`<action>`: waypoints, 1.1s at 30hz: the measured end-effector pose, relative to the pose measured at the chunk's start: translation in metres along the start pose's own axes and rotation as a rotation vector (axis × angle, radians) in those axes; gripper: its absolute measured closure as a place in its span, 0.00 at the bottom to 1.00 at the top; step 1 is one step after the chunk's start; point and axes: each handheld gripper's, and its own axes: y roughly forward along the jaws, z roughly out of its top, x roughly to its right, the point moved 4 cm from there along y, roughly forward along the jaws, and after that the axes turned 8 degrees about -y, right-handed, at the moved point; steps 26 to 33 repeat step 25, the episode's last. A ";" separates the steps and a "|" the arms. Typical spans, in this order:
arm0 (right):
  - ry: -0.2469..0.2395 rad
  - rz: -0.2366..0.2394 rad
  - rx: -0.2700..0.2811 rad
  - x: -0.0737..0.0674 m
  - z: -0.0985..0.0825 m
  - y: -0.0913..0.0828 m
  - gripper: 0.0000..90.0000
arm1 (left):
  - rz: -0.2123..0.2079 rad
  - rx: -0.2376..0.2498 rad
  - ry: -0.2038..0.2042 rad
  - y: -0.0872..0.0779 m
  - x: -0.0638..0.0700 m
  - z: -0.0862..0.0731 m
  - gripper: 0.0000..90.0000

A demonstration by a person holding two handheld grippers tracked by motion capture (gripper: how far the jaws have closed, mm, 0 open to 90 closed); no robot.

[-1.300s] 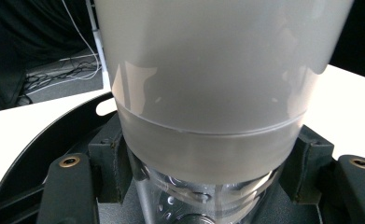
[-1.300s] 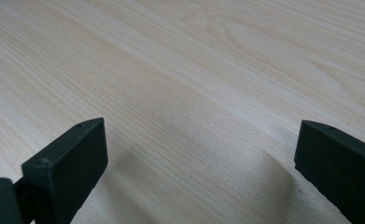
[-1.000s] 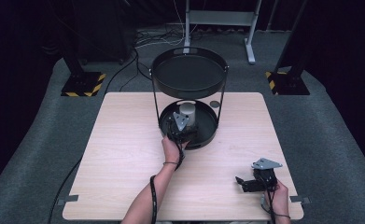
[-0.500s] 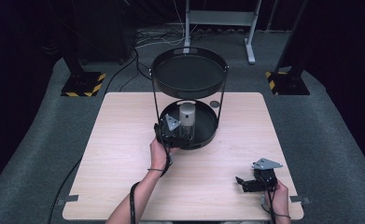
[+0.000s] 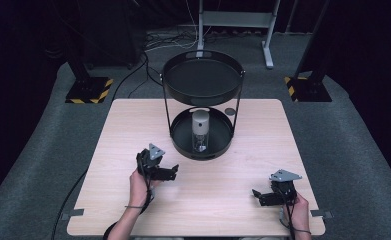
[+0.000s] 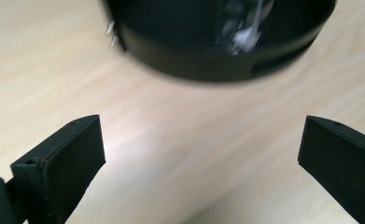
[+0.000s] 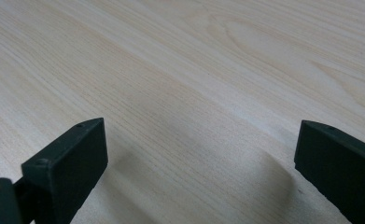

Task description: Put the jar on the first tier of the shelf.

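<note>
Jaws of the left gripper [image 5: 172,171] stand wide apart with nothing between them, having just opened, above bare table [image 5: 133,125]. Ahead of them a bottle [image 5: 200,130] with a pale cap, blurred in the left gripper view, stands upright in the stand's lower tray [image 5: 178,142]. Well apart, the right gripper [image 5: 257,196] also gapes empty over the wood.

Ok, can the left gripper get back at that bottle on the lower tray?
Probably yes: the left gripper is open, bare table lies between it and the bottle, though the stand's thin rods flank it.
</note>
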 end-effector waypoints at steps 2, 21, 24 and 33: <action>0.001 -0.001 -0.001 0.000 0.000 0.000 0.02 | -0.017 -0.020 -0.018 -0.004 -0.006 -0.014 0.00; -0.001 -0.006 -0.011 0.000 0.000 0.001 0.02 | 0.035 -0.073 -0.062 -0.018 -0.037 -0.080 0.00; -0.001 -0.005 -0.011 0.000 0.000 0.001 0.02 | 0.035 -0.072 -0.062 -0.018 -0.037 -0.080 0.00; -0.002 -0.005 -0.011 0.000 0.000 0.001 0.02 | 0.035 -0.072 -0.062 -0.018 -0.037 -0.080 0.00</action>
